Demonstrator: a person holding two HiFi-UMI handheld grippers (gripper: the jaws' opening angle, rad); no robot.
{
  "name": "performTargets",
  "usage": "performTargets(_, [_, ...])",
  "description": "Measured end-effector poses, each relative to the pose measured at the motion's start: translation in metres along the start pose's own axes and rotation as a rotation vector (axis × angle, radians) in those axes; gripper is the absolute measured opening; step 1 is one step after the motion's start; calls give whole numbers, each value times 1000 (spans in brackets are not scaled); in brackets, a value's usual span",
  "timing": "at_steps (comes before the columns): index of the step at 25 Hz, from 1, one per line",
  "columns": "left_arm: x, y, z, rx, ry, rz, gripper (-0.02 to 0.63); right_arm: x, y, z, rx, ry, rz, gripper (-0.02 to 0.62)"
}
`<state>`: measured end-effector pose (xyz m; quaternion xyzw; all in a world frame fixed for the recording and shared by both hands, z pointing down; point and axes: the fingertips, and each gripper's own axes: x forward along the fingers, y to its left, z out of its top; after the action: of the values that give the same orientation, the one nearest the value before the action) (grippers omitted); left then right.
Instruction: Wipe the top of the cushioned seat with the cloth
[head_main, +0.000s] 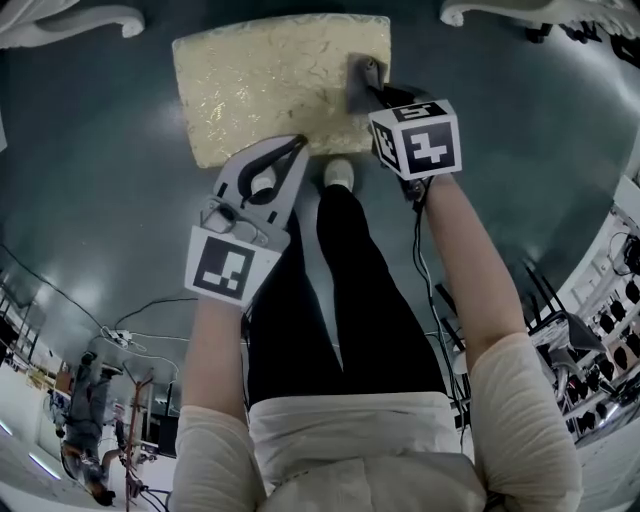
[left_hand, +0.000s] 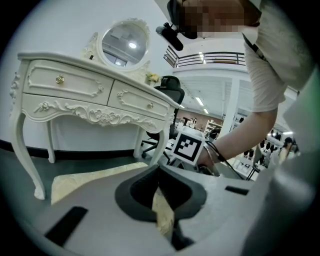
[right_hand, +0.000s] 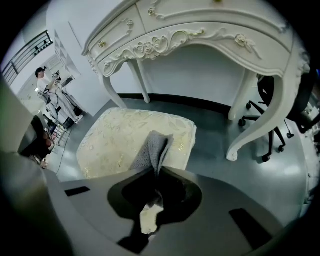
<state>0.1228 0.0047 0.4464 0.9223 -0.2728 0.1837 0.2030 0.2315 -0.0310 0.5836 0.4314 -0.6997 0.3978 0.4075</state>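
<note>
The right tool (right_hand: 157, 169) was clamped on one grey cloth (right_hand: 154, 149), a fold of it sticking out past the jaw tips over the right-hand part of the single cushioned seat (right_hand: 122, 140). Whether the cloth pressed on the pale patterned top could not be told. In the head view that forearm reached forward and down to the seat's right edge. The left tool (left_hand: 159, 169) had its jaw tips together with nothing between them. It was held lower, at the seat's near edge, on a bent arm. Each of the two tools carried one marker cube (head_main: 418, 138) with black-and-white squares. One white carved dressing table (left_hand: 90, 95) stood behind the seat on the dark floor (head_main: 110, 200).
</note>
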Motion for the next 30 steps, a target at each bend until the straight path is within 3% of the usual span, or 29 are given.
performTargets(8, [13, -34, 0, 12, -2, -8, 3, -13, -37, -34, 5, 38, -49, 26])
performTargets(17, [-11, -39, 0, 9, -7, -13, 3, -39, -19, -26, 6, -9, -69, 26])
performTargets(30, [-110, 15, -29, 32, -3, 15, 3, -20, 122, -6, 10, -43, 9, 26])
